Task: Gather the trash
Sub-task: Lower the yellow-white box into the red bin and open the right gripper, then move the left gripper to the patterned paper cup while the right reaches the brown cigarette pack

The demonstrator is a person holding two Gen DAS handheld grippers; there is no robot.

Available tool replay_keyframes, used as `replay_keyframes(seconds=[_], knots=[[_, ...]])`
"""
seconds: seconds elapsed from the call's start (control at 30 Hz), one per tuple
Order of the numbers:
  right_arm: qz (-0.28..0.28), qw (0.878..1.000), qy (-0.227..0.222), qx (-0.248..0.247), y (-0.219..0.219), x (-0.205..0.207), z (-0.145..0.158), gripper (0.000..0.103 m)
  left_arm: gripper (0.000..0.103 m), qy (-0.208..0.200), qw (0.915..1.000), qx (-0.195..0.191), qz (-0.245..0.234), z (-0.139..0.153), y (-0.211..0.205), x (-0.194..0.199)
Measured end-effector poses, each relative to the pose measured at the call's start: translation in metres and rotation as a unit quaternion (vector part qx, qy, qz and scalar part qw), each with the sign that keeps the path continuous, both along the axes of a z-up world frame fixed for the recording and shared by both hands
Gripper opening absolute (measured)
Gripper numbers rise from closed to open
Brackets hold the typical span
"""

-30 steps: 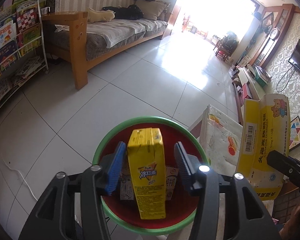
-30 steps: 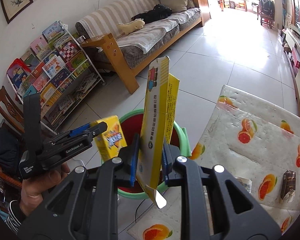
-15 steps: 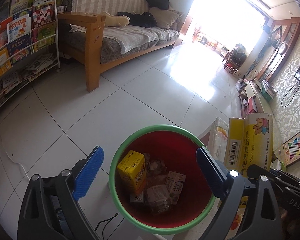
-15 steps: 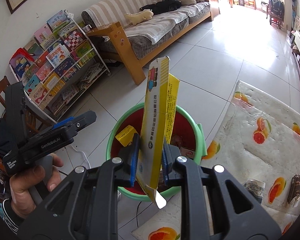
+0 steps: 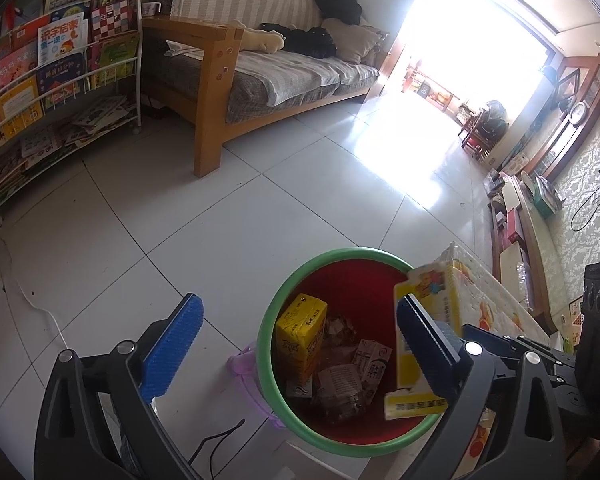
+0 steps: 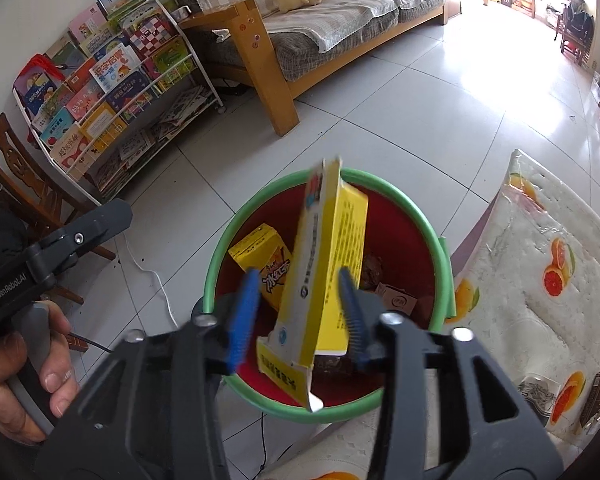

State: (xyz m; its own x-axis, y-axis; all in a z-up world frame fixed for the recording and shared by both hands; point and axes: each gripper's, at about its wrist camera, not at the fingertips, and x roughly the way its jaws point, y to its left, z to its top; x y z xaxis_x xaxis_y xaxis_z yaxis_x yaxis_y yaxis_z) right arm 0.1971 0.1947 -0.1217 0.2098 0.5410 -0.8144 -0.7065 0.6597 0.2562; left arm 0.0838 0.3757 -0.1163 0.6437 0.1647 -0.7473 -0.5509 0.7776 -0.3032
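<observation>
Two claws hung over the trash bin [image 6: 440,240], a red bucket with a green rim that sat on the floor just beside the bench [image 6: 540,240], so trash could drop straight in. The flat yellow box [image 6: 332,256] stood tilted above the bin's mouth. The right claw [image 6: 300,312] was spread wide, its pads apart from the box, so I think the box was falling in. The left claw [image 5: 296,344] was spread wide too and held nothing. A yellow drink carton [image 5: 300,336] lay inside. "GenRobot.AI" was written on the left claw's side.
</observation>
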Motion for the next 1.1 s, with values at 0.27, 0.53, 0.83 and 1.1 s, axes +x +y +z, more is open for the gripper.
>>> replay_keyframes(seconds=[0.27, 0.53, 0.83, 1.1], knots=[[-0.019, 1.000, -0.019, 0.009, -0.020, -0.005, 0.015, 0.087, 0.094, -0.003, 1.0000, -0.002, -0.007, 0.004, -0.008, 0.001], [-0.064, 0.996, -0.049, 0.030, -0.083, -0.017, 0.044, 0.097, 0.094, -0.015, 0.9989, 0.006, -0.045, 0.025, -0.049, 0.010], [-0.135, 0.986, -0.094, 0.028, -0.183, -0.031, 0.064, 0.098, 0.095, -0.017, 0.9924, 0.020, -0.120, 0.042, -0.133, 0.022], [-0.216, 0.971, -0.096, 0.024, -0.289, -0.032, 0.061, 0.098, 0.095, -0.004, 0.9810, 0.023, -0.193, 0.041, -0.224, 0.036]])
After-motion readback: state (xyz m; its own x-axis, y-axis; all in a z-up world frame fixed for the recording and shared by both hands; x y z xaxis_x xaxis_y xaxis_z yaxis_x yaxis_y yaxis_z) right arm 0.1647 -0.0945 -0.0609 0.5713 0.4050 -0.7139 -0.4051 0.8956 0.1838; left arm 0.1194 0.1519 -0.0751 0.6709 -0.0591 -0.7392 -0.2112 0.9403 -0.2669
